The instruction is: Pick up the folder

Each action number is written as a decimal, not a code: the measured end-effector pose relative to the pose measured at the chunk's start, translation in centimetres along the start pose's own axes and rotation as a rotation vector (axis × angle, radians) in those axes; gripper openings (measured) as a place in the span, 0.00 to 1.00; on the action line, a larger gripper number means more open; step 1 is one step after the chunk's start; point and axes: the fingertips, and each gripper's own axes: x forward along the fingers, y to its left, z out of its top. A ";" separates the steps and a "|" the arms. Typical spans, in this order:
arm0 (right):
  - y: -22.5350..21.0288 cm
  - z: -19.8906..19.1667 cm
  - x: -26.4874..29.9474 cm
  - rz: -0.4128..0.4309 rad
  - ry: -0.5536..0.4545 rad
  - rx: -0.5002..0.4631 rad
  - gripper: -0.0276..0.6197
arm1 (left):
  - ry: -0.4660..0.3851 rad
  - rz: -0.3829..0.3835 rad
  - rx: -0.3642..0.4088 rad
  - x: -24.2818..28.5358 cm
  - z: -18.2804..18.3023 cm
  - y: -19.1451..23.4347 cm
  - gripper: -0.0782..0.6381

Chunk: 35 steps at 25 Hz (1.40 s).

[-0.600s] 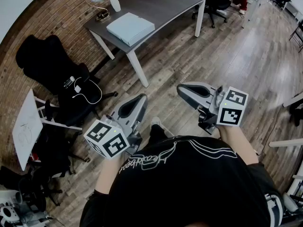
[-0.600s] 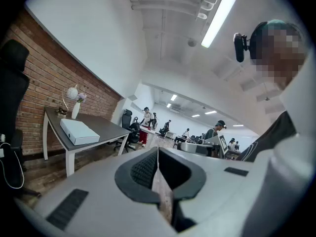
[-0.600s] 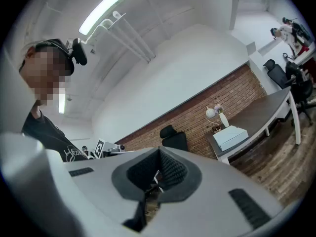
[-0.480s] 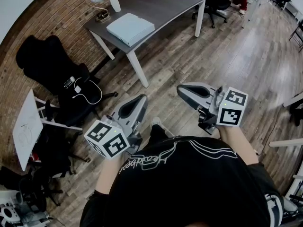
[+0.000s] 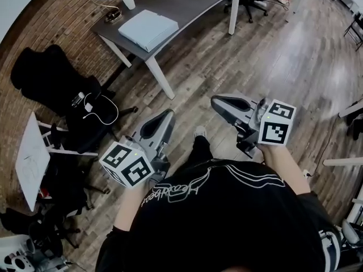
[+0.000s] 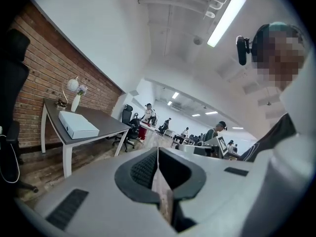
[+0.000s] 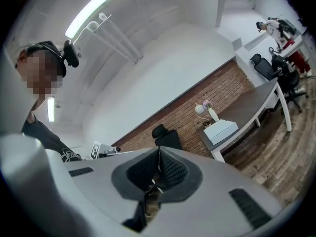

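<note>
Grey left gripper [image 5: 168,116], right gripper [image 5: 215,102]: forward, fingers [image 6: 143,171] together

**Operator's clothing and hand-held tools, seen from above.**
The person wears a black T-shirt [image 5: 227,220] with white outlined lettering across the front, dark trousers [image 5: 197,150] and a light shoe [image 5: 199,131]. The left gripper [image 5: 168,114] and right gripper [image 5: 216,101] have grey shells with black ribbed pads. Each carries a white cube [image 5: 127,164] printed with black square markers.

Right gripper [image 7: 158,157] jaws together, empty; folder [image 7: 220,131] on desk [image 7: 256,104] well beyond.
</note>
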 end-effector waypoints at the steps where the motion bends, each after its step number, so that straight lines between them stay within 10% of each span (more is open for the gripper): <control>1: -0.5 0.0 0.3 -0.002 0.000 0.008 0.04 | 0.000 -0.006 -0.010 0.3 0.1 0.5 0.12; 15: -15.9 5.5 10.7 -0.067 0.052 0.065 0.04 | 0.035 -0.027 -0.140 11.3 4.8 16.5 0.12; 24: -27.8 10.4 19.7 -0.096 0.097 0.129 0.13 | -0.017 0.069 -0.223 15.3 9.6 30.2 0.13; 35: -38.2 13.8 24.9 -0.047 0.183 0.089 0.28 | -0.033 0.257 -0.327 19.4 10.1 40.8 0.36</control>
